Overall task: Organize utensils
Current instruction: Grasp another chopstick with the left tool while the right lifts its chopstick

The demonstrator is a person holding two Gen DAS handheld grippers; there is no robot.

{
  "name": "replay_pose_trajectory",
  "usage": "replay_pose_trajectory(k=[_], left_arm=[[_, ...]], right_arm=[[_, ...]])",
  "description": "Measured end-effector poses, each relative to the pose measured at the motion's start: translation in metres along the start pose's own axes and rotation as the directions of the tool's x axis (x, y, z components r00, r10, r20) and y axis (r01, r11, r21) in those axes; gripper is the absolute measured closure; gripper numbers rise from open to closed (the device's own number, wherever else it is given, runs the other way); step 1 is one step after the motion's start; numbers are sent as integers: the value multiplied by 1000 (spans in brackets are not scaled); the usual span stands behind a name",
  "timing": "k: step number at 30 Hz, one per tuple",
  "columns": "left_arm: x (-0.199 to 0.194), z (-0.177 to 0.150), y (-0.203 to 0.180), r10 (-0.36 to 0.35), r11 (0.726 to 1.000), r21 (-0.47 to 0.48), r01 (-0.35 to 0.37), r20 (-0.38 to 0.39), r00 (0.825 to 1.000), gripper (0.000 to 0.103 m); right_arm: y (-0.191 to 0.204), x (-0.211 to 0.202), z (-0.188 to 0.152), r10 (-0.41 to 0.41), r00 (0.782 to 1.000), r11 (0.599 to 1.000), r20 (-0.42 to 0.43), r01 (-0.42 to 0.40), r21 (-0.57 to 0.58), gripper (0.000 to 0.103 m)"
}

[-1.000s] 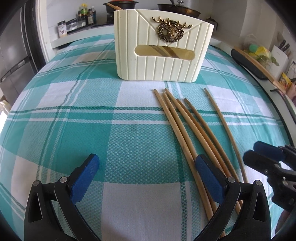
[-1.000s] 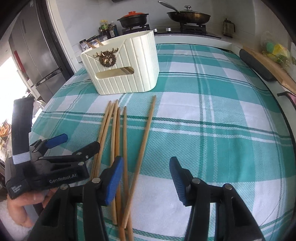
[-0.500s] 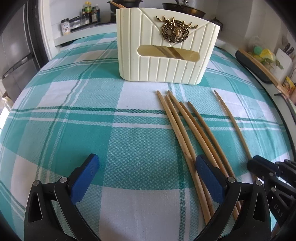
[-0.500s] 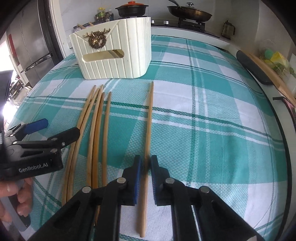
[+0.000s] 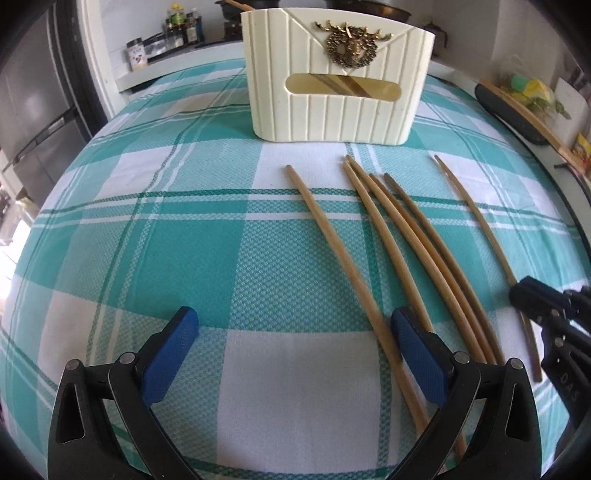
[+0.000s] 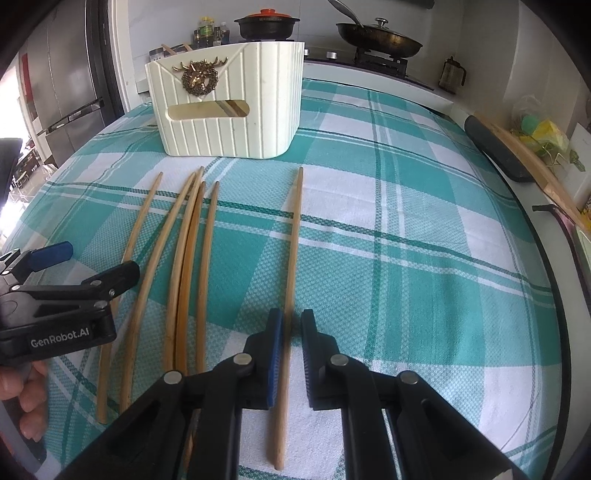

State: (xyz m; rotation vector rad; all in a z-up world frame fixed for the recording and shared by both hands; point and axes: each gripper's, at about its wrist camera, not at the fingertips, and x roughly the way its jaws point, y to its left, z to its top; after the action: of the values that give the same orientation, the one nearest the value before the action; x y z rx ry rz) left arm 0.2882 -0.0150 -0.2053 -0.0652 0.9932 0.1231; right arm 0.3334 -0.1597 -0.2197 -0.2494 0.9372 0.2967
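Several bamboo chopsticks lie on the teal checked tablecloth in front of a cream ribbed holder with a brass deer badge. My left gripper is open over the cloth, with the leftmost chopstick running just inside its right finger. My right gripper has its jaws nearly closed around the lone rightmost chopstick, which lies flat on the cloth. The holder stands behind the chopsticks in the right wrist view too. The right gripper shows at the left view's right edge.
A stove with a red-lidded pot and a pan stands behind the table. A dark board and packets lie along the right edge. A fridge stands at the left.
My right gripper closed from wide open around the rightmost chopstick. The leftmost chopstick has shifted left, apart from the bundle. Both grippers moved closer to the holder.
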Motion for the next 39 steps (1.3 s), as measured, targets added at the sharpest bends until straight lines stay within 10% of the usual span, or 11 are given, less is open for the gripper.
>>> replay_pose_trajectory(k=[18,25,39], left_arm=[[-8,-10,58,-101,975,189,116,-87,991,0],[-7,-3,75,-123,956,249,153,-131,984,1],[31,62,27,-160,922,318,220,-204,966,19]], right_arm=[[-15,-17,-19,24,993,1000,-113,-24,-5,94],[-27,-14,-13,133,973,991,-188,-130,29,59],[-26,48,80,155,950,988,-272,-156,16,59]])
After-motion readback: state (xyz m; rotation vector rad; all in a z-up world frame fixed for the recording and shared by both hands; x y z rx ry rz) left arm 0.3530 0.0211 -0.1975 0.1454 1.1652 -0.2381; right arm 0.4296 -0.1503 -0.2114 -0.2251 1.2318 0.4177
